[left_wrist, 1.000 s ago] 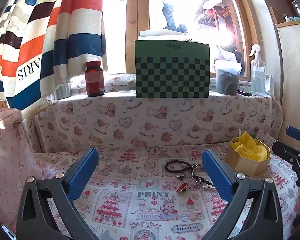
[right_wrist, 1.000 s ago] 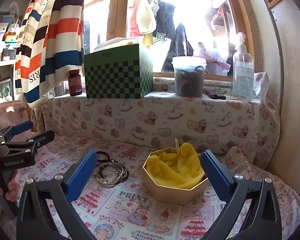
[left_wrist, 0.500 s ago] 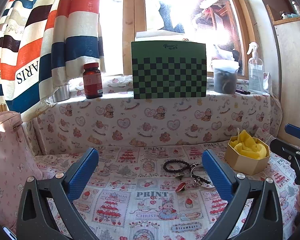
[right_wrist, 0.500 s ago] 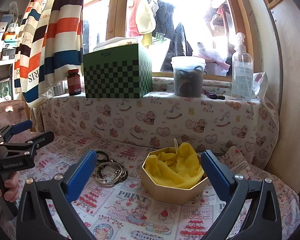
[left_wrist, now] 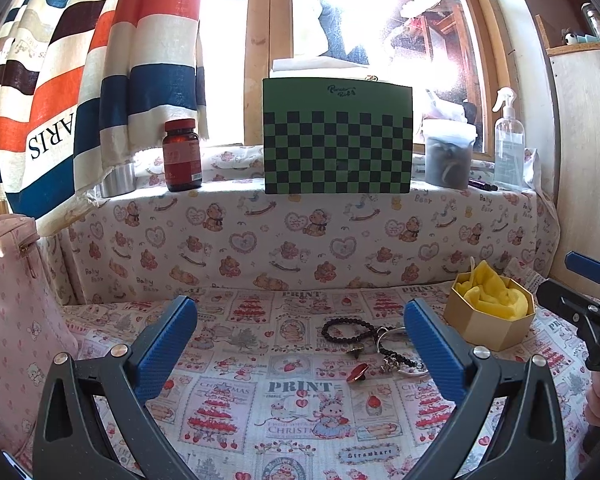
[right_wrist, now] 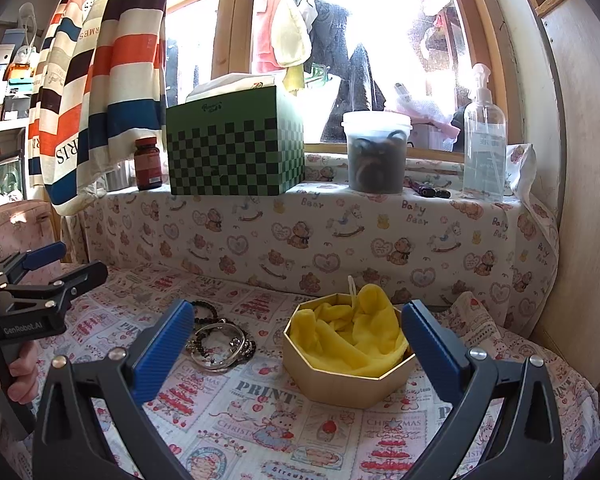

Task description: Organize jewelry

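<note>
Both claws hang just above the tabletop [left_wrist: 236, 376], which is covered in a busy Christmas-print cloth, and both are released, blue pads spread wide with nothing between them.

In its own view the left claw [left_wrist: 300, 344] faces the windowsill. The jewelry lies in a small heap ahead of it, toward two o'clock and close to its right-hand pad: a black bead bracelet [left_wrist: 342, 330] looped on the cloth, a silver bangle [left_wrist: 396, 334] tangled with a beaded strand just beside it, and a small red piece [left_wrist: 358, 372] lying a little apart on the near side. Further out at two o'clock stands the gold octagonal box [left_wrist: 488, 330], lined with crumpled yellow cloth [left_wrist: 494, 296]. The right claw shows at the three o'clock edge of that view, with a bit of the hand holding it below.

From the right claw [right_wrist: 298, 350], the gold box [right_wrist: 340, 380] sits nearly straight ahead at twelve o'clock, framed by the two pads, its yellow lining [right_wrist: 352, 332] bunched up above the rim. The bangles and beads [right_wrist: 220, 346] lie at ten o'clock, just beside the box and not touching it, partly hidden by the left-hand pad. None of the jewelry is in the box. The left claw and the hand [right_wrist: 18, 372] gripping its handle are at nine o'clock.

On the sill behind stand a green checkered box [left_wrist: 338, 140], a red pill bottle [left_wrist: 182, 156], a lidded tub [right_wrist: 376, 152] and a clear pump bottle [right_wrist: 484, 140].
</note>
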Tool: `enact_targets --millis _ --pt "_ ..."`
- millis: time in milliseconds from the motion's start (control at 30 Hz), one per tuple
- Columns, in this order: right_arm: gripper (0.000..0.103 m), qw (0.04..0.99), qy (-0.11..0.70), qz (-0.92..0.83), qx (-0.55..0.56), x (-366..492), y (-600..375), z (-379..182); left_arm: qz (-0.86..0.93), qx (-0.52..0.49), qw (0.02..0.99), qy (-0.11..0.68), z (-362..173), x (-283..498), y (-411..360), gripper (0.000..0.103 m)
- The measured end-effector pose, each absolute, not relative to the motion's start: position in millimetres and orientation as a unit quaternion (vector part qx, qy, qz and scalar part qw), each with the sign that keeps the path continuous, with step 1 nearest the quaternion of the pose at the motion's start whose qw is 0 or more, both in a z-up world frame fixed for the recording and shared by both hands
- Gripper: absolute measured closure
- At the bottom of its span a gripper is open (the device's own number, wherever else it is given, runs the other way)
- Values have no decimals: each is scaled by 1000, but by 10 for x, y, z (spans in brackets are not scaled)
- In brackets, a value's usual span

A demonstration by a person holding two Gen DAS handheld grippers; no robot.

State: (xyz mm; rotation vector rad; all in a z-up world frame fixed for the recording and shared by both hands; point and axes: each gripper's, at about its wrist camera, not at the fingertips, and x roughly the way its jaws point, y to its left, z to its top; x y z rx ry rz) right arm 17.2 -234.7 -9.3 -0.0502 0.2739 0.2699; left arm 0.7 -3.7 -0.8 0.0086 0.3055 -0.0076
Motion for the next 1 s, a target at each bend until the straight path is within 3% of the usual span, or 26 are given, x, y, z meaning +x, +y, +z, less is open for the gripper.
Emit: enact_targets --millis 1000 --pt "0 980 139 138 -27 174 -2324 -106 -58 -22 982 177 -37 90 30 1"
